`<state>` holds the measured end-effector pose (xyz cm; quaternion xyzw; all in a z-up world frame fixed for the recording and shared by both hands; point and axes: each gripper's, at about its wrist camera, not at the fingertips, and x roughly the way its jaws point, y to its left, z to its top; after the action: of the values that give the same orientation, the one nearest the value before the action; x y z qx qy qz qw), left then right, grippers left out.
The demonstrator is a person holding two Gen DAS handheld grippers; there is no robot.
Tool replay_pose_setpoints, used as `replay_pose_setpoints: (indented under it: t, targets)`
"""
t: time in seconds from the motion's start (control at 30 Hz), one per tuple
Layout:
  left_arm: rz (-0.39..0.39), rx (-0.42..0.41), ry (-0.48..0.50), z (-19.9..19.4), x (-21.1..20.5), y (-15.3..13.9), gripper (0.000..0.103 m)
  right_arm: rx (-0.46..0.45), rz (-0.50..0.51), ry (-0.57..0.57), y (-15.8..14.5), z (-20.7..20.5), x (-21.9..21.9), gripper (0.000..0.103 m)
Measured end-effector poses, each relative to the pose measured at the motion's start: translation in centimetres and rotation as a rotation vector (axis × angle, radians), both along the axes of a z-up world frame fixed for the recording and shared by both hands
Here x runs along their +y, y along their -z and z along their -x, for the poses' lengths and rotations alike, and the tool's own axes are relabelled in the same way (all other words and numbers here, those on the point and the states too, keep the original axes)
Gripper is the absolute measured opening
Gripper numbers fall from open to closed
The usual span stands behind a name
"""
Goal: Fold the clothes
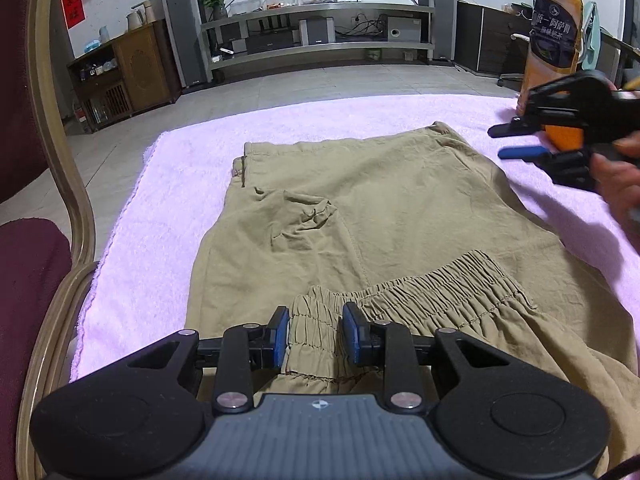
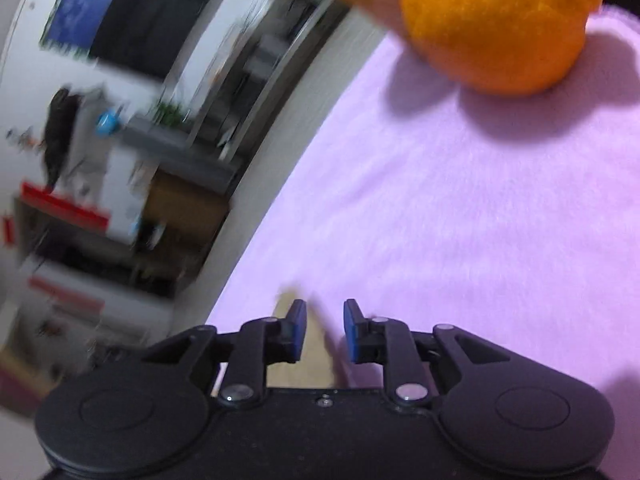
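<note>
Khaki cotton trousers with an elastic waistband [image 1: 400, 208] lie folded on the bench, which is covered by a pink fleecy towel [image 1: 168, 216]; the gathered waistband sits at the near edge.

Left tongs [image 1: 314, 334]: blue pads narrowly apart, pressed on a bunched section of the waistband between them. Grip holds the fabric.

Right tongs [image 2: 325, 330]: seen in the left wrist view above the towel near the far right corner, held by a hand [image 1: 618, 184], clear of the trousers. Jaws part-open with nothing between the pads. The right wrist view is motion-blurred.

A round orange fruit [image 2: 496, 28] rests on the towel beside a tall orange drink bottle with a dark label [image 1: 554, 32] at the far right corner.
</note>
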<state>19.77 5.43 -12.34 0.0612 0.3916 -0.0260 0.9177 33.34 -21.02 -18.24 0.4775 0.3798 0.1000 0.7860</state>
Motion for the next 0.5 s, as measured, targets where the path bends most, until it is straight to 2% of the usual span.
replay_pose_setpoints:
  t: [0.1,0.17,0.2,0.23,0.27,0.3,0.33,0.4,0.5]
  targets:
    - [-0.001,0.000,-0.003,0.1,-0.2,0.0,0.027,0.064,-0.049,-0.224,0.7,1.3,2.9,0.025]
    - [0.002,0.001,-0.007,0.2,-0.2,0.0,0.027,0.092,0.005,-0.288,0.6,2.8,4.1,0.025]
    - [0.005,0.003,-0.009,0.2,-0.2,0.0,0.027,0.118,0.039,-0.257,0.4,3.4,3.7,0.023]
    - [0.006,0.004,-0.010,0.2,-0.2,0.0,0.027,0.145,0.073,-0.226,0.2,4.1,3.3,0.006]
    - [0.008,0.005,-0.011,0.2,-0.1,-0.1,0.028,0.171,0.107,-0.194,0.0,4.7,2.9,0.002]
    - [0.009,0.008,-0.014,0.1,-0.1,-0.1,0.028,0.193,0.139,-0.098,-0.8,5.3,1.1,0.005]
    - [0.011,0.009,-0.018,0.1,-0.1,-0.2,0.028,0.207,0.205,-0.013,-1.8,6.2,0.2,0.012]
    - [0.029,0.011,-0.034,0.5,0.1,-0.7,0.028,0.202,0.273,0.045,-4.2,7.8,-1.6,0.015]
    - [0.110,0.008,-0.052,2.2,1.0,-2.6,0.028,0.102,0.189,-0.013,-8.4,11.9,-1.6,0.023]
